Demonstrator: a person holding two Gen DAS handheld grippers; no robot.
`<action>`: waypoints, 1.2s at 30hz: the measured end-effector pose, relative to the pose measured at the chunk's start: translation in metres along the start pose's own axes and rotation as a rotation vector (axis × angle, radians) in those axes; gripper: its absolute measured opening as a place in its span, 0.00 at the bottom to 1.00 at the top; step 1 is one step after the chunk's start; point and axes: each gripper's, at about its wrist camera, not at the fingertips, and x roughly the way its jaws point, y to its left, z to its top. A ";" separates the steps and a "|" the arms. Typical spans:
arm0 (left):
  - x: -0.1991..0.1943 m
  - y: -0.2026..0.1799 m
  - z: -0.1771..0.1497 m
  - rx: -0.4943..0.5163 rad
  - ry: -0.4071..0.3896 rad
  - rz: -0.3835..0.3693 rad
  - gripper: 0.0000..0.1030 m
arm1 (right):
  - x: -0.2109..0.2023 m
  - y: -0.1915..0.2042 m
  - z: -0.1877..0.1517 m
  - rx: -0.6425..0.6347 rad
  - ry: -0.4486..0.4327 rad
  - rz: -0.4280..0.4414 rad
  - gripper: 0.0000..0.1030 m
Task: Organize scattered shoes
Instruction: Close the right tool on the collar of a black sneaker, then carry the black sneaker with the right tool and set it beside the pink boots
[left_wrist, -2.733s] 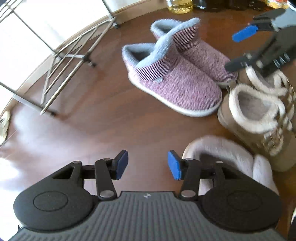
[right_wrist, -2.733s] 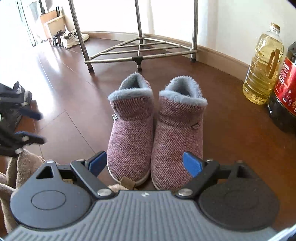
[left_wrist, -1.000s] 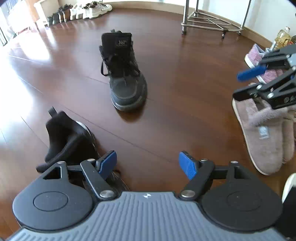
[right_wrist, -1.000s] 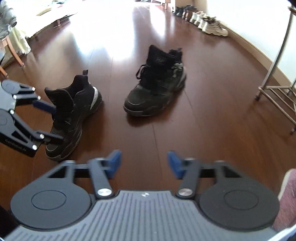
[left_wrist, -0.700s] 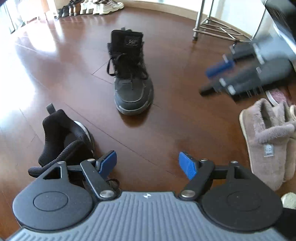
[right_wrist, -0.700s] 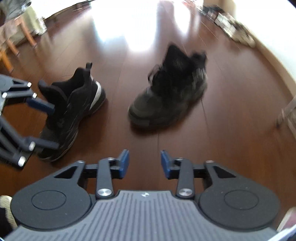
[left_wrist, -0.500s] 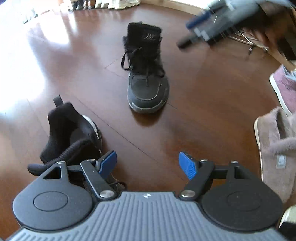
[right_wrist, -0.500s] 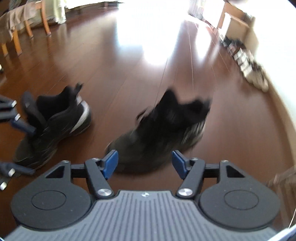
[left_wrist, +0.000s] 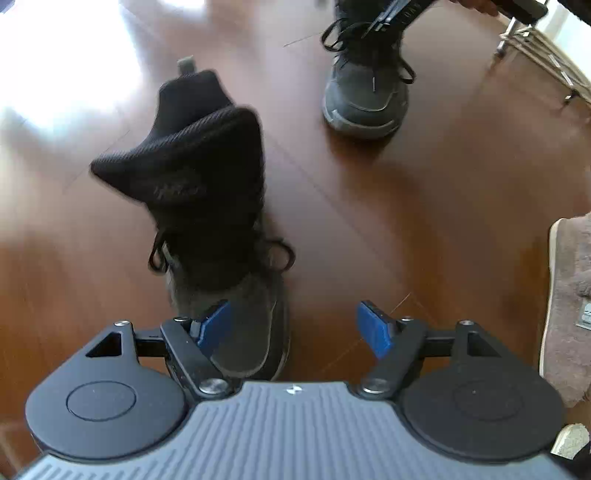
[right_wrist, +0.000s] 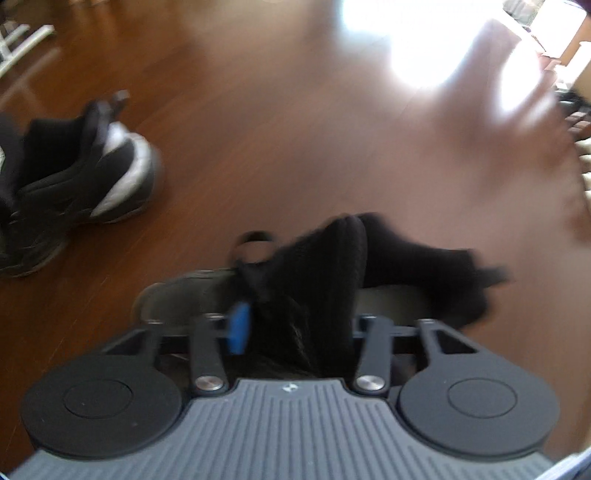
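Note:
Two black high-top sneakers stand apart on the brown wood floor. The near sneaker (left_wrist: 207, 192) points its toe at the camera, and the toe lies between the jaws of my open left gripper (left_wrist: 293, 328), close to the left pad (left_wrist: 214, 326). The far sneaker (left_wrist: 365, 85) stands upright at the top of the left wrist view, with my right gripper (left_wrist: 391, 14) on its tongue. In the blurred right wrist view, my right gripper (right_wrist: 295, 328) is closing on that sneaker's (right_wrist: 314, 280) black tongue, which fills the gap and hides the right pad. The other sneaker (right_wrist: 74, 184) lies to the left.
A fluffy pinkish slipper (left_wrist: 569, 295) lies at the right edge, beside my left gripper. Metal rack legs (left_wrist: 535, 48) stand at the upper right. A person's hand (left_wrist: 476, 3) holds the right gripper. More shoes (right_wrist: 583, 147) line the far right, blurred.
My left gripper has sunk and rolled over the near sneaker, so its toe now lies between the jaws. My right gripper swung across to the far sneaker, opened, then closed around its tongue.

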 end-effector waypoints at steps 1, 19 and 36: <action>-0.001 -0.004 -0.001 0.004 0.000 0.005 0.73 | -0.001 0.006 -0.004 -0.028 -0.018 0.008 0.16; -0.034 -0.168 0.077 0.379 -0.205 -0.004 0.74 | -0.173 0.052 -0.202 -0.133 0.025 -0.067 0.13; -0.029 -0.298 0.058 0.665 -0.197 -0.051 0.74 | -0.189 0.083 -0.396 -0.188 0.330 -0.059 0.13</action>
